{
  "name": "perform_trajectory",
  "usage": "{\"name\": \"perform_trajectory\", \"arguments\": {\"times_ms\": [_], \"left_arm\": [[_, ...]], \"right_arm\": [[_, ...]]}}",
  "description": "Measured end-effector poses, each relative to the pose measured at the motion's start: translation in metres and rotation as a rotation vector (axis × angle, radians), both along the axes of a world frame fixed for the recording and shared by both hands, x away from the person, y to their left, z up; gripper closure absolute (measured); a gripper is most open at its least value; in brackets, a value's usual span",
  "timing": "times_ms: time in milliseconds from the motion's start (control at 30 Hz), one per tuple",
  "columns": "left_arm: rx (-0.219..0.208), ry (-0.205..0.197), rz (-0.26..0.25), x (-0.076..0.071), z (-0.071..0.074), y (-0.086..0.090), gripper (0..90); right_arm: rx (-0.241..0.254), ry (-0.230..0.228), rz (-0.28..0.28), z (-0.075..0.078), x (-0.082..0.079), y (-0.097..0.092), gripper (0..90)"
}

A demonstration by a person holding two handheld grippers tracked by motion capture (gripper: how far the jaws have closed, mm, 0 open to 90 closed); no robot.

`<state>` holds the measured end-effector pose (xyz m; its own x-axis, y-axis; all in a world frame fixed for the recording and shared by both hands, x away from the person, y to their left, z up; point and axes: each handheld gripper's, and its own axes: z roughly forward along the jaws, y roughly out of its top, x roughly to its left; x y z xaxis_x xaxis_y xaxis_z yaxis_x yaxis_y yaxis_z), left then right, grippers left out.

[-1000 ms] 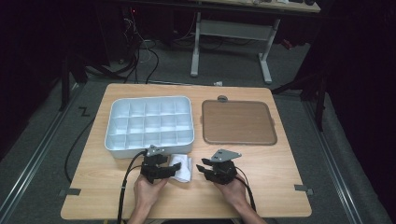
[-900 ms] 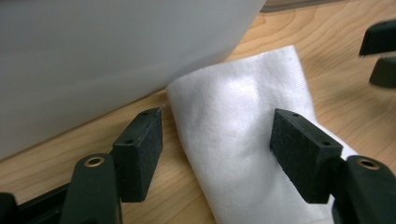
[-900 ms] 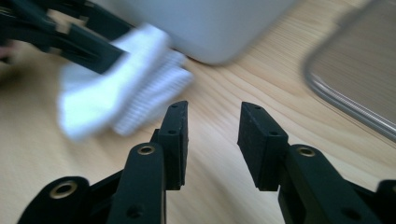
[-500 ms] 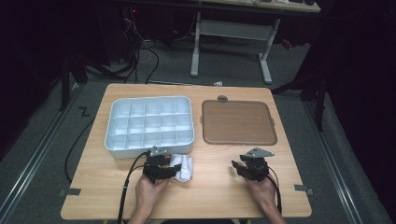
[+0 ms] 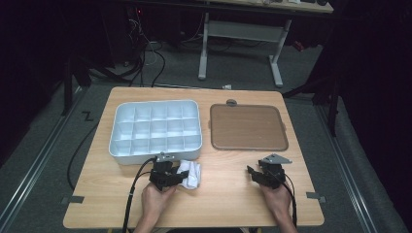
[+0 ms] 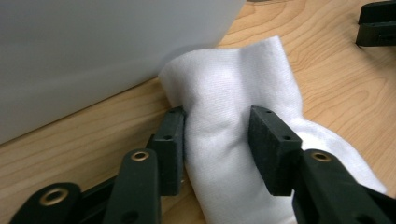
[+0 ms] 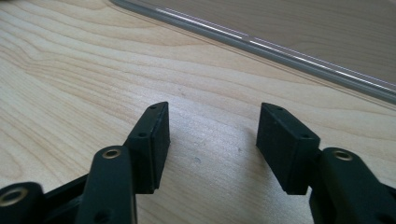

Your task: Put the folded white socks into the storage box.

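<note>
A crumpled white cloth (image 5: 192, 174) lies on the wooden table just in front of the white compartment tray (image 5: 155, 154). My left gripper (image 5: 182, 175) is on it from the left. In the left gripper view its jaws (image 6: 217, 119) have just been closing, and the pads press both sides of a fold of the cloth (image 6: 233, 79). My right gripper (image 5: 257, 171) rests low over bare wood at the right, in front of the flat brown tray (image 5: 248, 127). Its jaws (image 7: 212, 123) have just been opening, with nothing between them.
The compartment tray's pale wall (image 6: 93, 46) rises close behind the cloth. The brown tray's grey rim (image 7: 261, 46) runs just beyond the right gripper. The table's near edge is close behind both hands. Dark floor, cables and a desk frame lie beyond the table.
My right gripper has left the cloth and moved to the right side of the table, opening its jaws. The left gripper stayed put and closed on the cloth.
</note>
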<state>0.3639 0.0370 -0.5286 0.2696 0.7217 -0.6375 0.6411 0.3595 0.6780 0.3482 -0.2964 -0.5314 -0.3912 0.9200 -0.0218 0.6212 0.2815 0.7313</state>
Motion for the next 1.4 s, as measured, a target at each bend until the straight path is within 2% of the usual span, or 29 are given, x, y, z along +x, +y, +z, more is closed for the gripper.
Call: {"name": "perform_trajectory", "arguments": {"times_ms": [133,367,533,1400], "left_arm": [[-0.005,-0.006,-0.002,-0.001,0.0,-0.001,63.1],[0.042,-0.037,-0.016,-0.005,0.002,-0.005,69.3],[0.044,-0.046,-0.032,-0.006,0.003,-0.005,71.9],[0.042,-0.078,-0.077,-0.014,0.024,0.0,74.1]], "right_arm": [[0.001,0.001,-0.002,0.0,-0.001,0.001,42.7],[0.003,0.004,-0.003,0.0,-0.001,0.001,42.2],[0.004,0.004,0.002,0.0,-0.001,0.001,41.0],[0.002,0.005,0.004,0.0,-0.001,0.001,40.0]]}}
